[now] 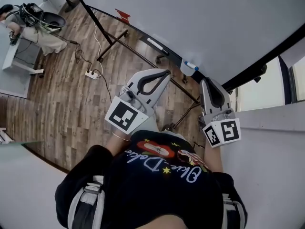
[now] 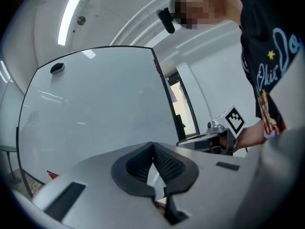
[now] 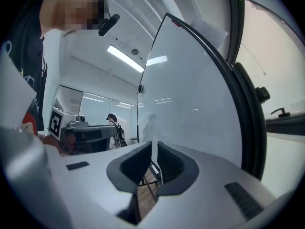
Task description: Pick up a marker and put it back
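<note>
The whiteboard (image 1: 200, 18) stands on a black frame over the wooden floor (image 1: 62, 94); 2 markers lie on its bottom ledge. The marker with the blue cap (image 1: 191, 66) sits toward the ledge's right end; the white marker with a dark end (image 1: 157, 45) lies further left on the same ledge, well apart from it; a small red thing (image 1: 123, 16) sits near the ledge's left end. Both grippers are held level in front of the whiteboard, just below its ledge in the head view, touching neither marker. The left gripper (image 1: 165, 72) has its jaws pressed together with nothing between them. The right gripper (image 1: 205, 82) is near the marker with the blue cap; its jaws are parted by a narrow slit with nothing in it; part of the whiteboard's frame and the floor show through the slit.
</note>
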Demonstrator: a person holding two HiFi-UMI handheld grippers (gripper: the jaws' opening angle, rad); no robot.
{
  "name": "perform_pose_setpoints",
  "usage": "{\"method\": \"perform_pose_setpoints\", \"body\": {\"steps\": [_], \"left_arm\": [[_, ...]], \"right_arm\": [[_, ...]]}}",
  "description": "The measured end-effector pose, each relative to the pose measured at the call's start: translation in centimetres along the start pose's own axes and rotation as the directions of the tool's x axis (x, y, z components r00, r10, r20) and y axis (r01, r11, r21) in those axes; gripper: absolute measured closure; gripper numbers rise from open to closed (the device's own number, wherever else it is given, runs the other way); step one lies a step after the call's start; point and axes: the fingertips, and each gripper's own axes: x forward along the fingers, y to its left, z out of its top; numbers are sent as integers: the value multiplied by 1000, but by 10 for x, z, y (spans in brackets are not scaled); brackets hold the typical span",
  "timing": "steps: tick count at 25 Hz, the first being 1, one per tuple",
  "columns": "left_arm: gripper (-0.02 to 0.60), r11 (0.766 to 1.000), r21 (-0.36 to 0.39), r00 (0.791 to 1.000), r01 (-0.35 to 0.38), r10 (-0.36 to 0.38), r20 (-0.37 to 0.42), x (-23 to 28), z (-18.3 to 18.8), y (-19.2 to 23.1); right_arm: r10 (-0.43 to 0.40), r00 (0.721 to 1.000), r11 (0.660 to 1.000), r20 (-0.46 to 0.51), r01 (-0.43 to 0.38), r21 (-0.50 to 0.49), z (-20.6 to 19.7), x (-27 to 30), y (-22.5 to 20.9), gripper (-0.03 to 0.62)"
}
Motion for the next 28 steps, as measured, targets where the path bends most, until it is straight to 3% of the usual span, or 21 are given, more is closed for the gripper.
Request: {"method": "perform_pose_setpoints", "body": {"steps": [16, 28], "left_arm": [[578, 996, -20, 996, 88, -88, -7, 30, -18, 54], [577, 993, -53, 994, 106, -108, -34, 37, -36, 66]], "right_arm": [[-145, 980, 988, -137, 137, -68, -47, 48, -24, 502], [-177, 960, 984, -218, 166, -68, -74, 66, -34, 487]]}}
